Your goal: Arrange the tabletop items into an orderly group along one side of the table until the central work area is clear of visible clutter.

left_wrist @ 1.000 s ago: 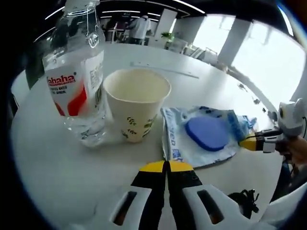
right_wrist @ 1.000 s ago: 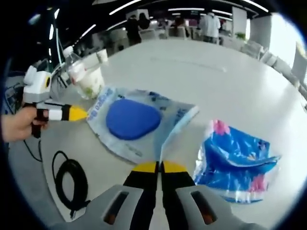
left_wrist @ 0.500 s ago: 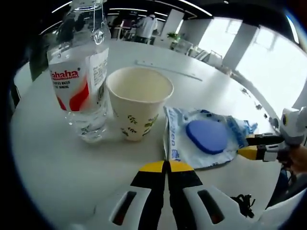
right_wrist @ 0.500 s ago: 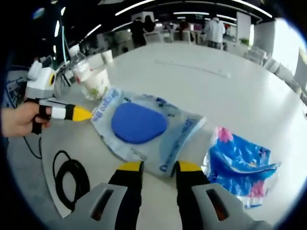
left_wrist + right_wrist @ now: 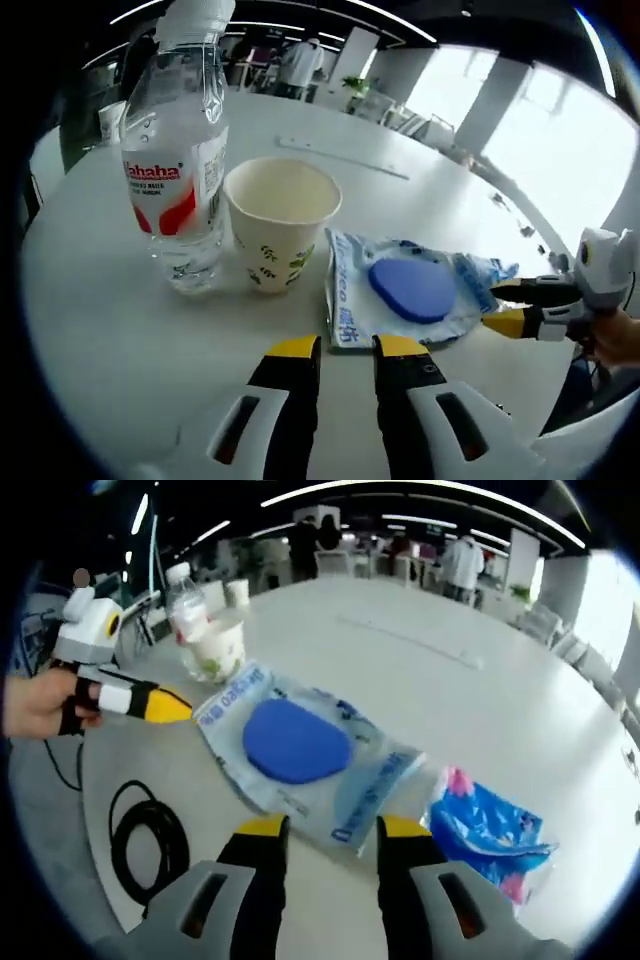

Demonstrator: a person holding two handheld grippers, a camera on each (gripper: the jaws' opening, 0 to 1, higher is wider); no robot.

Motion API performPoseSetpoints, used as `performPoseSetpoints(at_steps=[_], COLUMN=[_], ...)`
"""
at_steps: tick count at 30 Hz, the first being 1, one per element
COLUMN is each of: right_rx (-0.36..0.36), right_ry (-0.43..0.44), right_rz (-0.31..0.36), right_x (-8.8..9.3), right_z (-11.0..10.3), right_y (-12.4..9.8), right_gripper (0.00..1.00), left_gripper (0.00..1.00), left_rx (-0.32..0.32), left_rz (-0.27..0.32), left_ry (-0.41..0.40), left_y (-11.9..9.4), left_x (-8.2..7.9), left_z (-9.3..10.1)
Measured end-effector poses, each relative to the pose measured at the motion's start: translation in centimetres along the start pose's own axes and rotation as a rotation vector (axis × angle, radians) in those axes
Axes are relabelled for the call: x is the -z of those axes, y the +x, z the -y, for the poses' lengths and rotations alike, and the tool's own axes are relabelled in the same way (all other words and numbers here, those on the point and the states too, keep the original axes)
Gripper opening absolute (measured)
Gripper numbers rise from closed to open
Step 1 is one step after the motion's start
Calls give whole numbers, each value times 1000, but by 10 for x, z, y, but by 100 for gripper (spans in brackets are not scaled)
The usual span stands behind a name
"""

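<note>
Your left gripper (image 5: 346, 346) and right gripper (image 5: 326, 827) are both released, jaws parted, flanking the clear packet (image 5: 310, 765) (blue pad inside). Packet lies flat on the white table (image 5: 100, 310), just beside the paper cup (image 5: 281, 223) and water bottle (image 5: 181, 170).

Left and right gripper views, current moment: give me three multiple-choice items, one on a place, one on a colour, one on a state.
1. The paper cup stands where?
A. between the water bottle and the clear pouch
B. on top of the pouch
C. inside the cable loop

2. The pad inside the pouch is:
A. red
B. blue
C. green

3. The right gripper is:
A. shut on the pouch
B. shut, empty
C. open

Answers: 1 A, the left gripper view shows bottle, cup, pouch in a row. 2 B, solid blue through the plastic. 3 C, a gap between its yellow tips.
</note>
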State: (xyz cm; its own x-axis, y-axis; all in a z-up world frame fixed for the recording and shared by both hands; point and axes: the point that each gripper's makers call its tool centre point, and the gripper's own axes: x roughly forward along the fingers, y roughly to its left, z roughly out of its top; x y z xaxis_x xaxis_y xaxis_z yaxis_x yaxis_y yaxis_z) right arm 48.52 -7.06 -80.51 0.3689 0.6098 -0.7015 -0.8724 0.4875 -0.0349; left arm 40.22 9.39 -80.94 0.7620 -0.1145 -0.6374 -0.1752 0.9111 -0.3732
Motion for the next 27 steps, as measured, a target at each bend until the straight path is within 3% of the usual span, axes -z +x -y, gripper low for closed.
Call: performPoseSetpoints(at_steps=[6,9,22,27], right_rx=[-8,-11,-26,-22], right_ry=[0,0,31,41], right_rz=[42,55,76,79], right_x=[-13,-15,-14,-14], right_z=[-1,-2,-9,-8], right_y=[-10,-14,-27,-33], right_gripper=[34,35,40,49], left_gripper=[19,21,53,77], left_rx=[7,17,17,20], left_rz=[14,-8,20,18], left_ry=[4,16,17,74], left_y=[-8,-11,-27,-31], left_x=[-1,3,-2,2], left_z=[5,7,9,14])
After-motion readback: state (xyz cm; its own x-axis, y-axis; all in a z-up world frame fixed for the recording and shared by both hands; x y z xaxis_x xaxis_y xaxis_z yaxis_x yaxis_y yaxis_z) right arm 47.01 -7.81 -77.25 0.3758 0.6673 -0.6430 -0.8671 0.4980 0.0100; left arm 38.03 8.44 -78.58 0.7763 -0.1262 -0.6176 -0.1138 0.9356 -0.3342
